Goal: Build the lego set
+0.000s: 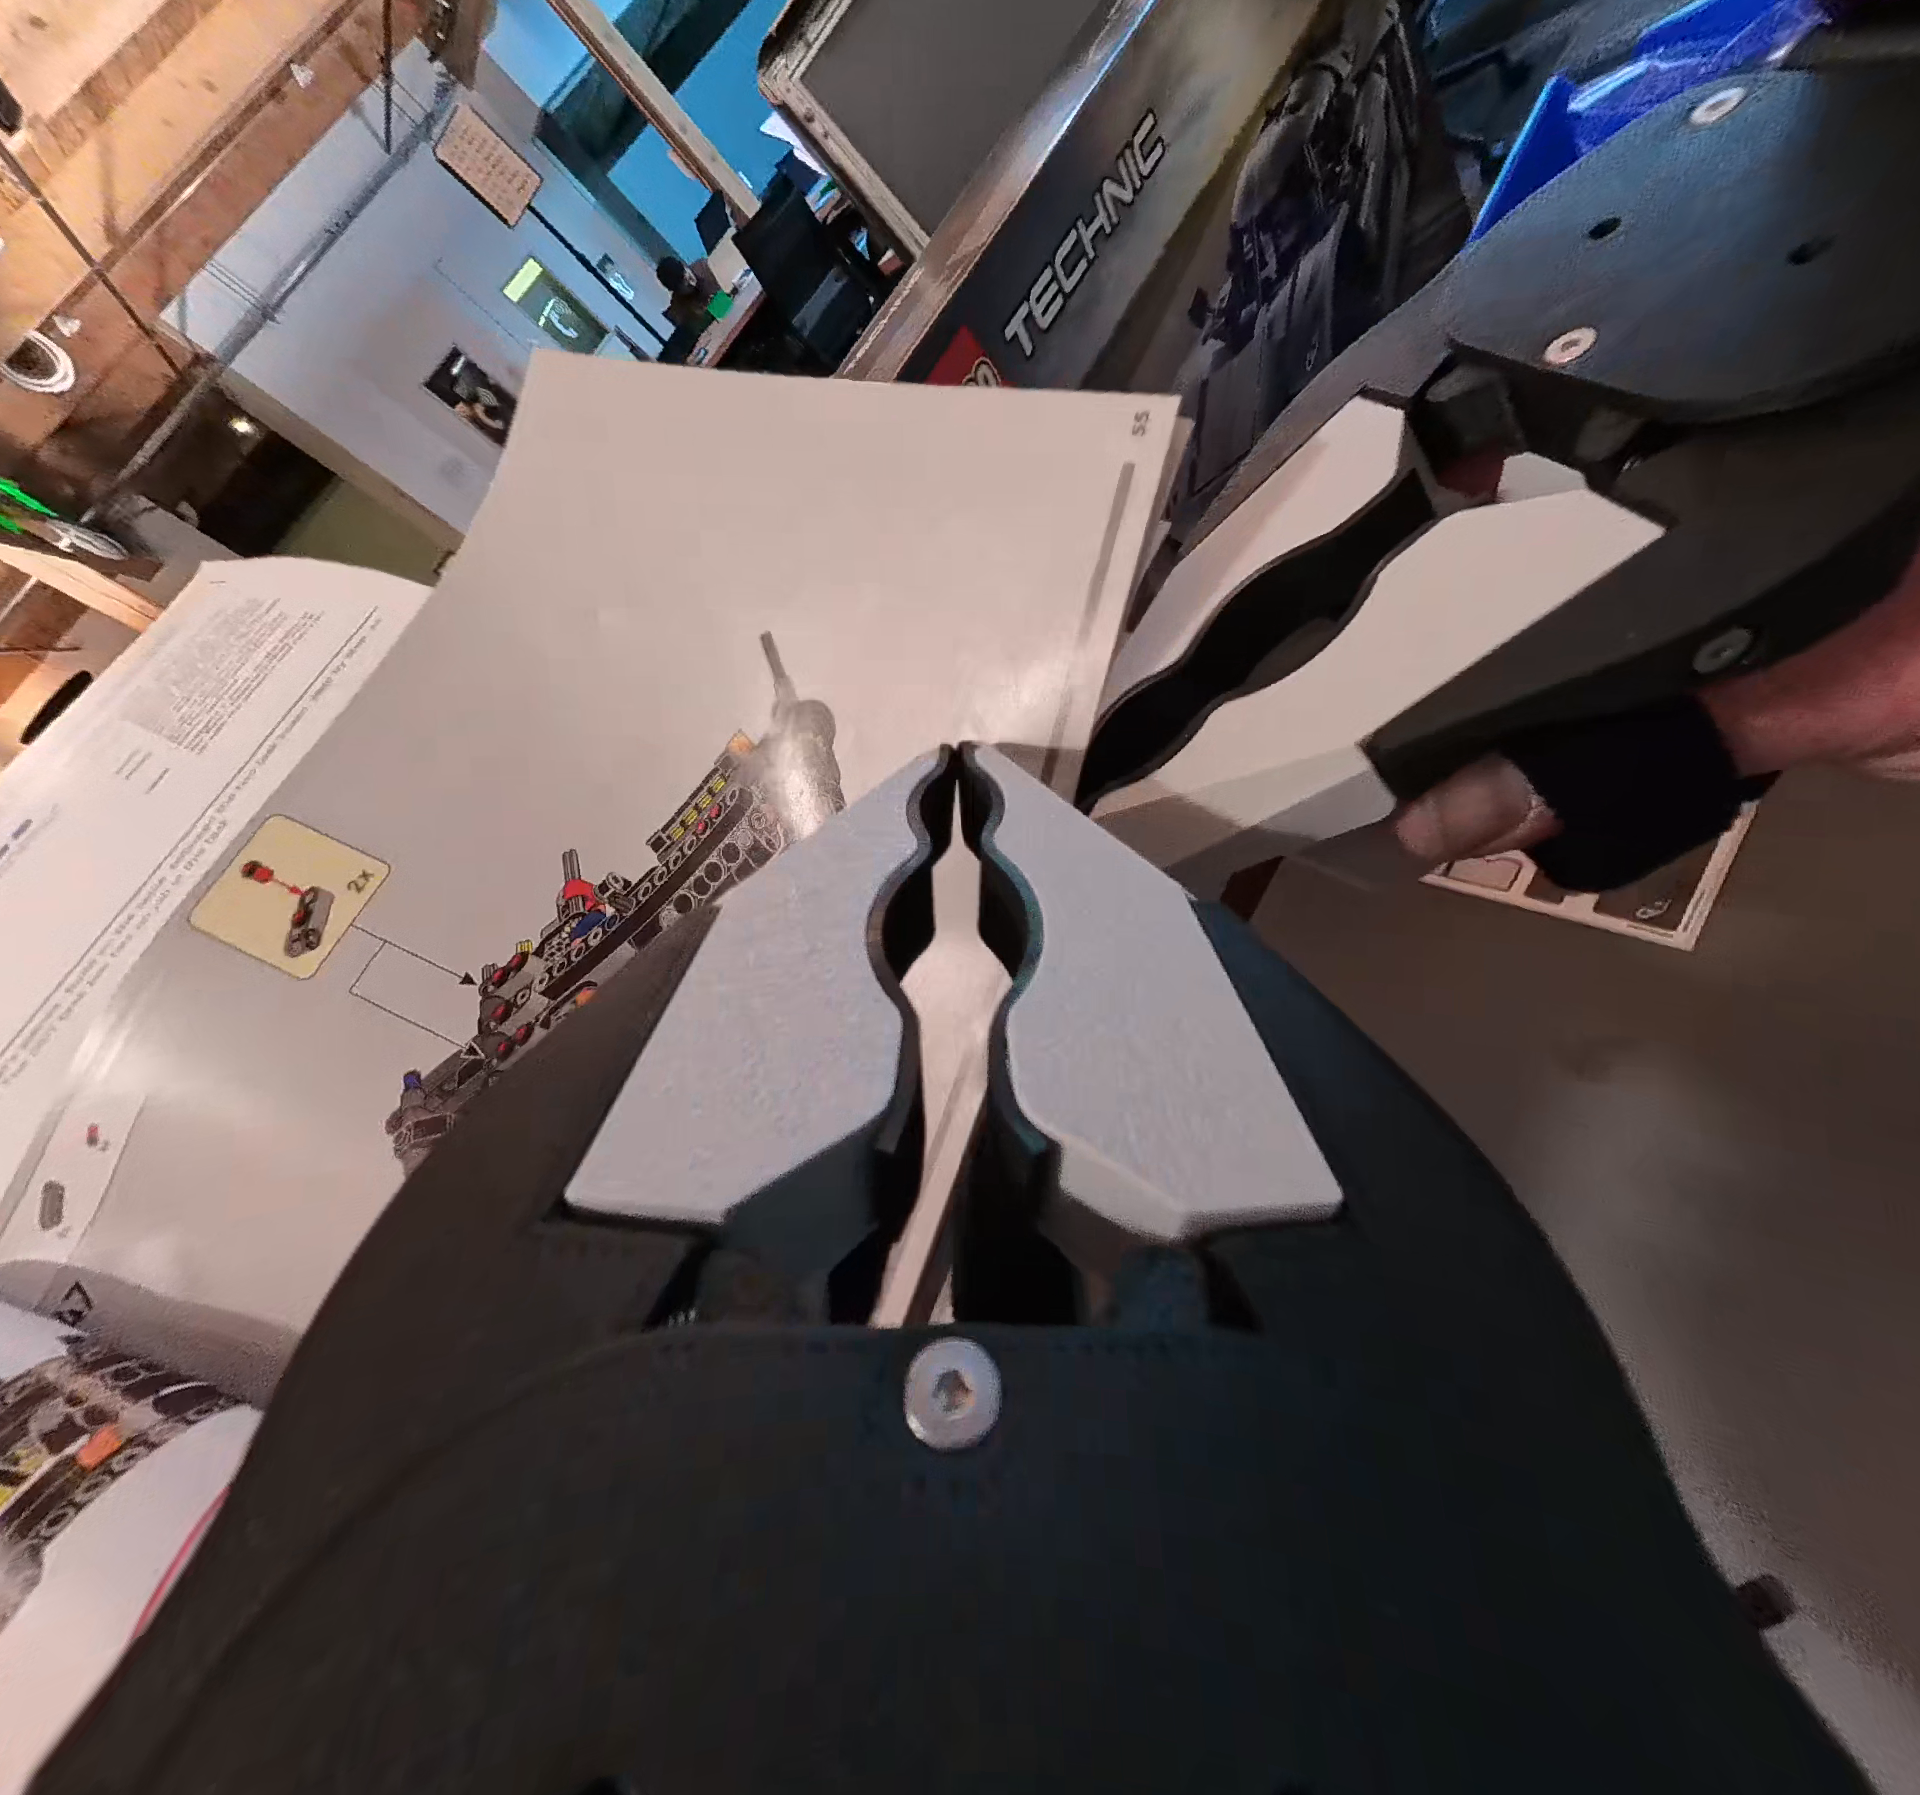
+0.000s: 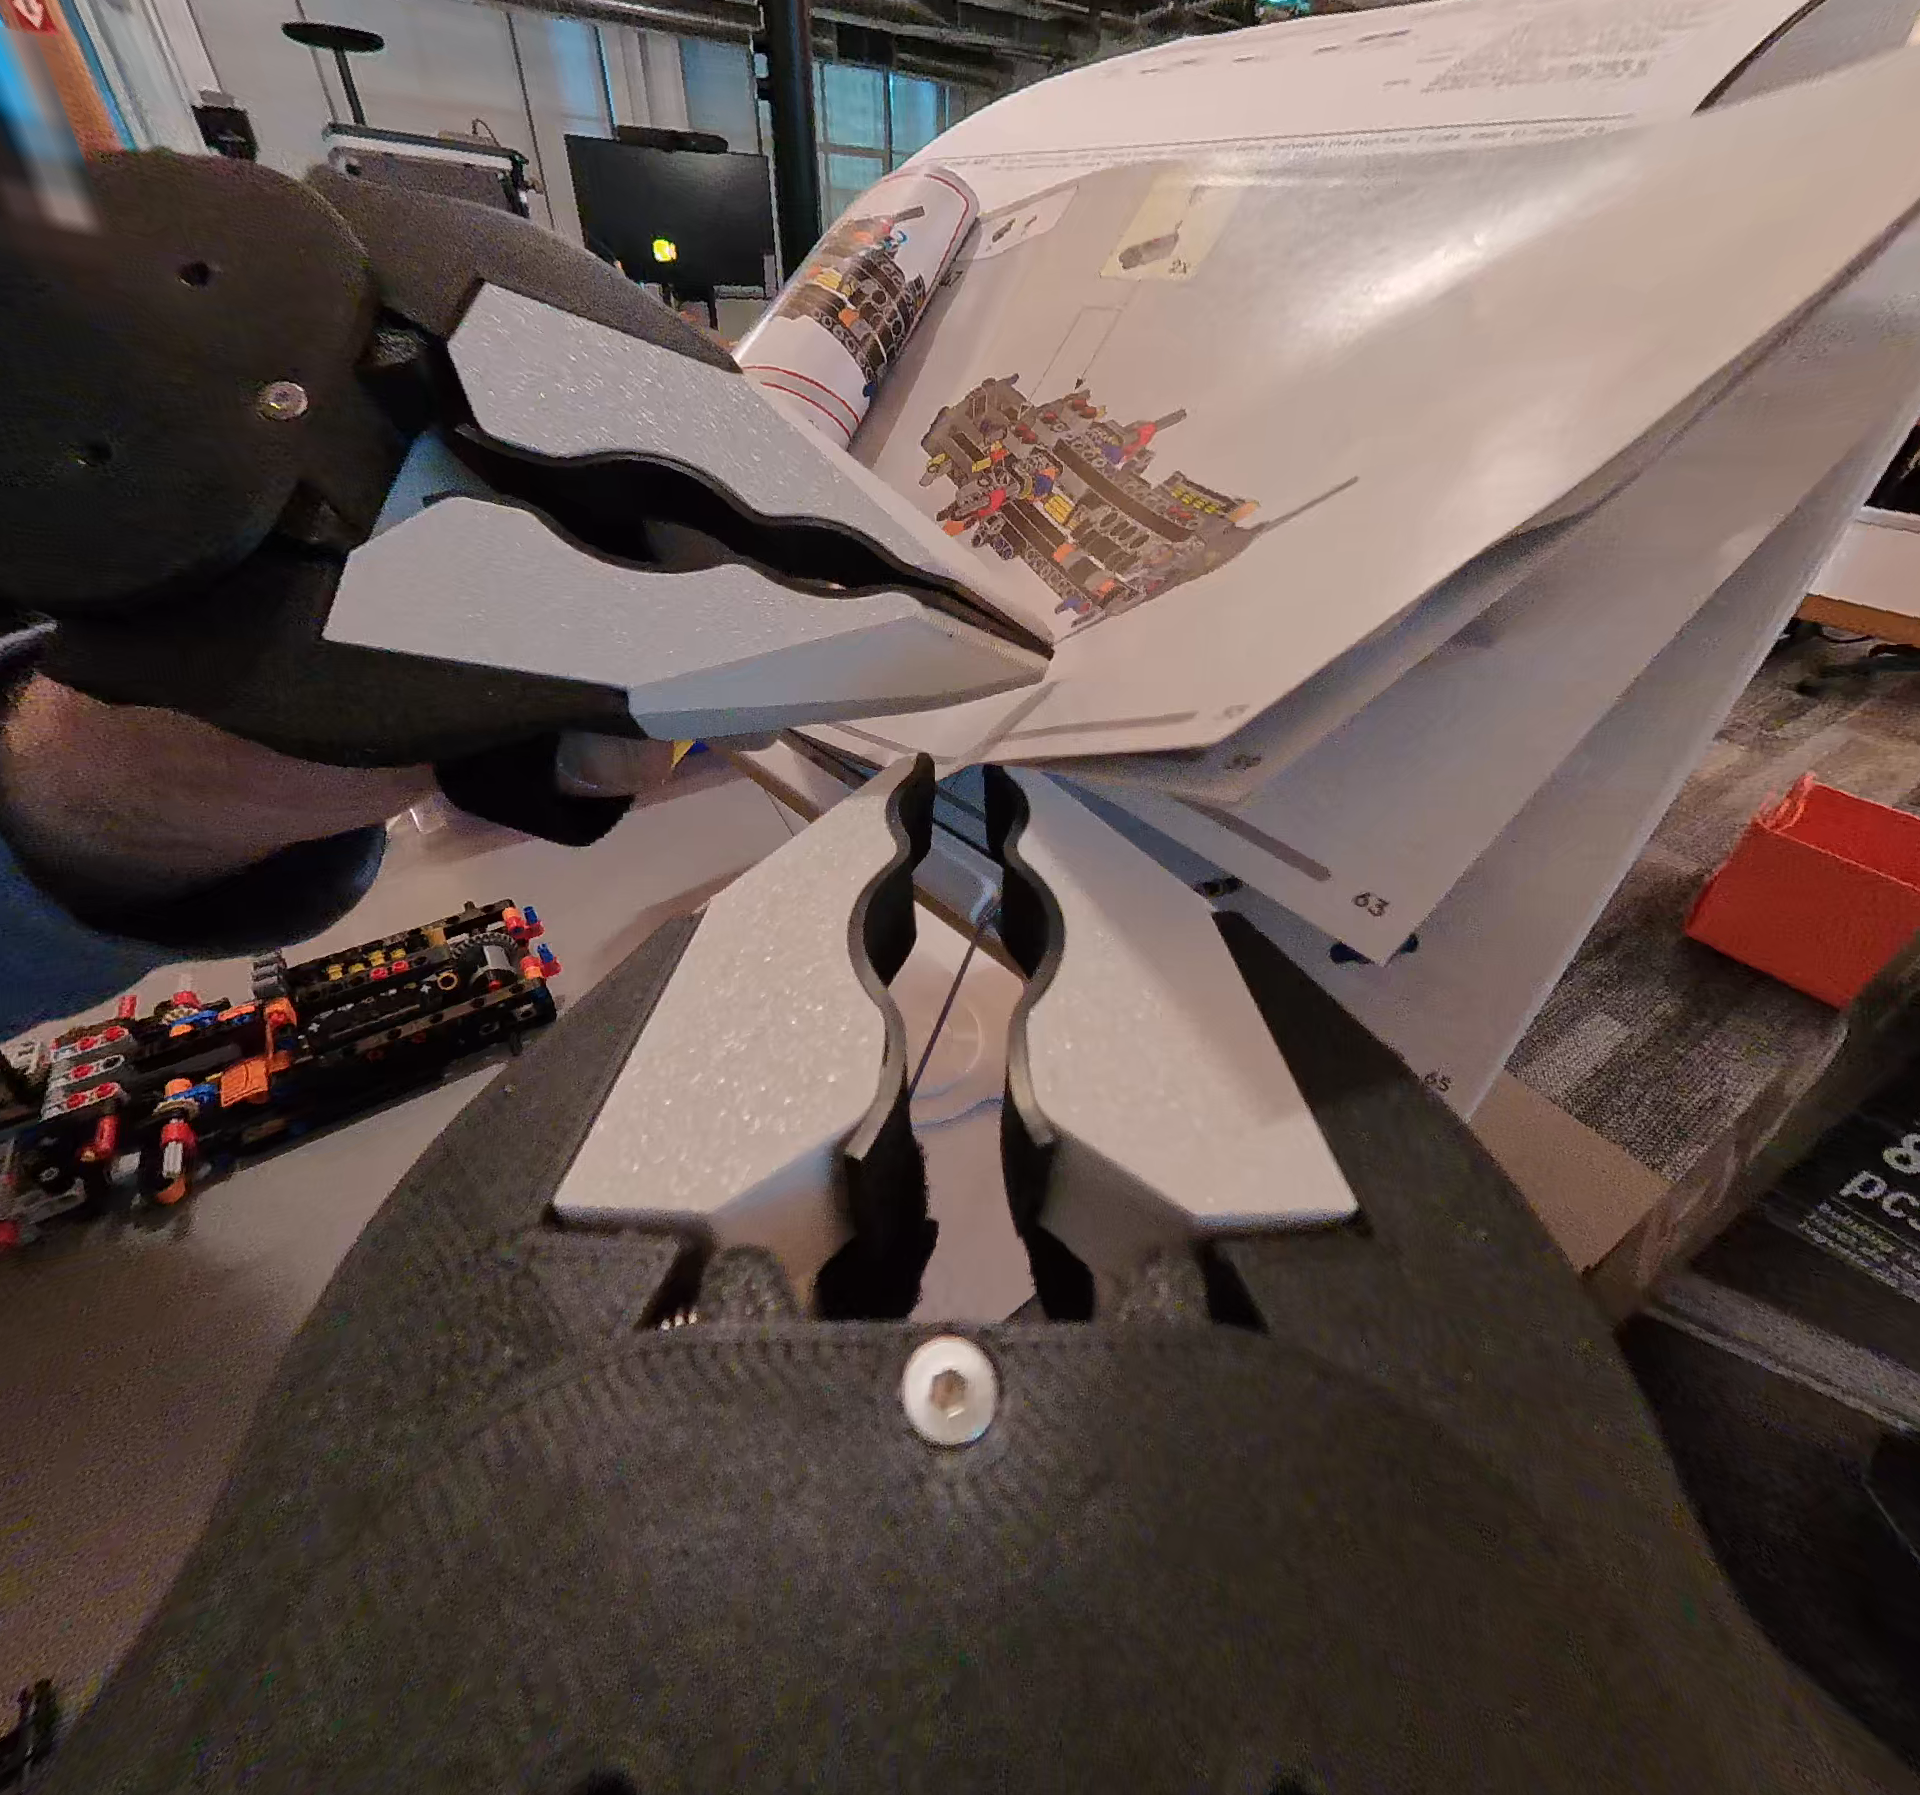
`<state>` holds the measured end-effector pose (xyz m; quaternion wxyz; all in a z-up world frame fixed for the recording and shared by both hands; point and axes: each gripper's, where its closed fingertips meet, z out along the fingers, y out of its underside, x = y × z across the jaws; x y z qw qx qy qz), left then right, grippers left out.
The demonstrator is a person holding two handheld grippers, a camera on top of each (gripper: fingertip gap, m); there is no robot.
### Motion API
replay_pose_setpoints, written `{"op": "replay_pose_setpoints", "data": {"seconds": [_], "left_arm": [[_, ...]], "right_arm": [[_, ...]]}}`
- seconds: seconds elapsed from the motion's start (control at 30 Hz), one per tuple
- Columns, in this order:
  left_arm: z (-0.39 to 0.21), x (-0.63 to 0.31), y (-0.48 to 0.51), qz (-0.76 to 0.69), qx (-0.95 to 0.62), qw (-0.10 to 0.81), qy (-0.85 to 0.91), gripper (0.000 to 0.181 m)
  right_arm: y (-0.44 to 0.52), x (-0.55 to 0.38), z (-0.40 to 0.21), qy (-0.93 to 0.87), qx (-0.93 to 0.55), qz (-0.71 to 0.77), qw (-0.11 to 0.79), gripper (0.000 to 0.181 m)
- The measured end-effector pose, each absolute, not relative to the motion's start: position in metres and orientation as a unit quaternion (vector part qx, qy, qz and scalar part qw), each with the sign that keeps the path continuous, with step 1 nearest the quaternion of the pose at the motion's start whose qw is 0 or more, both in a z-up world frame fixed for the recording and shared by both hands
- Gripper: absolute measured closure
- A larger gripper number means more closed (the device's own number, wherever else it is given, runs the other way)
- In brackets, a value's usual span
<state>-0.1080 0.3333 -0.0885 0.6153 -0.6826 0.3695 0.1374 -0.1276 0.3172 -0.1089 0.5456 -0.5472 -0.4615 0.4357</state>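
Observation:
An open instruction booklet lies on the table, with one page [image 1: 831,550] lifted. My left gripper [image 1: 956,758] is shut on that page's edge, and the paper runs back between its fingers. The right wrist view confirms this: the left gripper [image 2: 1039,649] pinches the raised page [image 2: 1351,343] near its lower corner. My right gripper [image 2: 961,774] sits just under that corner, above the lower pages [image 2: 1455,810]. Its jaws stand slightly apart with nothing pressed between them. It also shows in the left wrist view [image 1: 1086,795]. A part-built black model [image 2: 291,1028] with red, orange and blue pins lies on the table at left.
The set's dark box [image 1: 1143,187] stands behind the booklet, with a blue bin [image 1: 1662,83] beside it. An orange bin [image 2: 1808,893] sits on the floor at right. Grey table surface [image 1: 1558,1122] shows to the right of the booklet. Both grippers' tips are close together, under 4 cm apart. From the right gripper's tips to the part-built black model [image 2: 291,1028] is close to 30 cm.

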Motion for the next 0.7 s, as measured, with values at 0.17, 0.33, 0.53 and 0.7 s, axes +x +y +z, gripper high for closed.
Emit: {"op": "replay_pose_setpoints", "data": {"seconds": [0.17,0.33,0.53,0.7], "left_arm": [[-0.088,-0.111,0.334,0.116,-0.687,0.622,0.358,0.181],[-0.088,-0.117,0.332,0.085,-0.694,0.627,0.343,0.181],[-0.086,-0.105,0.327,0.06,-0.684,0.63,0.363,0.181],[-0.079,-0.09,0.324,0.056,-0.67,0.637,0.378,0.164]], "right_arm": [[0.315,-0.129,-0.106,-0.464,-0.542,0.434,0.549,0.176],[0.314,-0.126,-0.105,-0.465,-0.541,0.432,0.552,0.176],[0.313,-0.124,-0.104,-0.462,-0.541,0.432,0.555,0.176],[0.314,-0.126,-0.106,-0.467,-0.544,0.419,0.558,0.179]]}}
